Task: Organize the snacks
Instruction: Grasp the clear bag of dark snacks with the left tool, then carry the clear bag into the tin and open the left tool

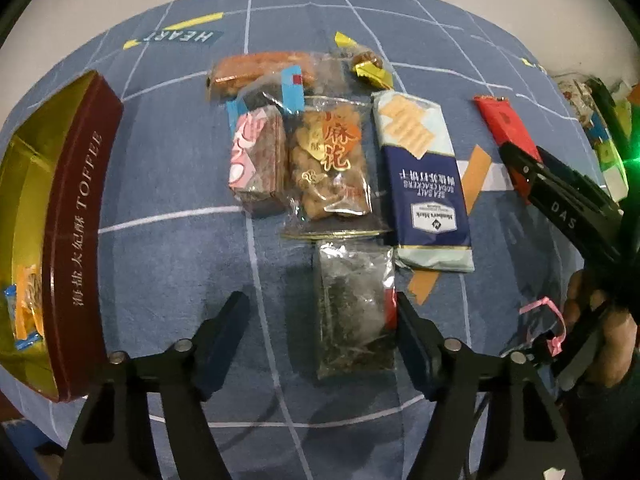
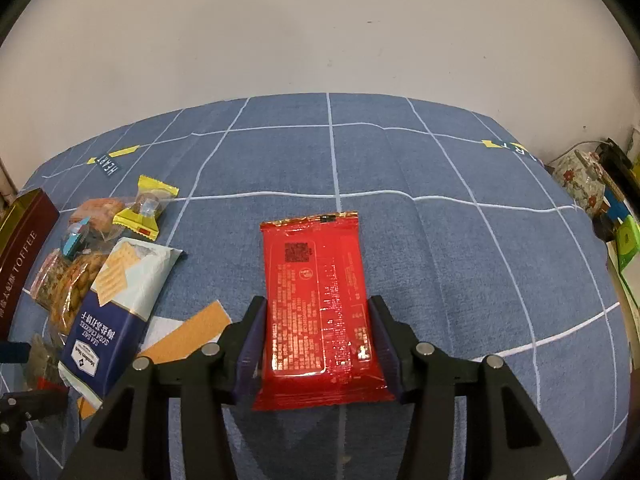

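My left gripper (image 1: pixel 320 300) points down at a dark clear packet (image 1: pixel 354 308) on the blue cloth. It is open: the right pad sits at the packet's edge and the left pad stands well clear. My right gripper (image 2: pixel 318 300) is shut on a red foil packet (image 2: pixel 316 300) that lies flat, pads against both long sides; the left wrist view shows that gripper (image 1: pixel 524 156) over the red packet (image 1: pixel 504 128). A maroon toffee box (image 1: pixel 80 220) with a gold inside stands open at the left, one small wrapped snack (image 1: pixel 26 312) in it.
A soda cracker packet (image 1: pixel 424 176), a twisted-dough bag (image 1: pixel 328 160), a pink packet (image 1: pixel 258 156), an orange cake packet (image 1: pixel 260 68) and a yellow candy (image 1: pixel 368 64) lie bunched mid-cloth. A floral bowl (image 2: pixel 580 184) and green boxes (image 2: pixel 628 240) crowd the right edge. A hand (image 1: pixel 600 320) holds the right gripper.
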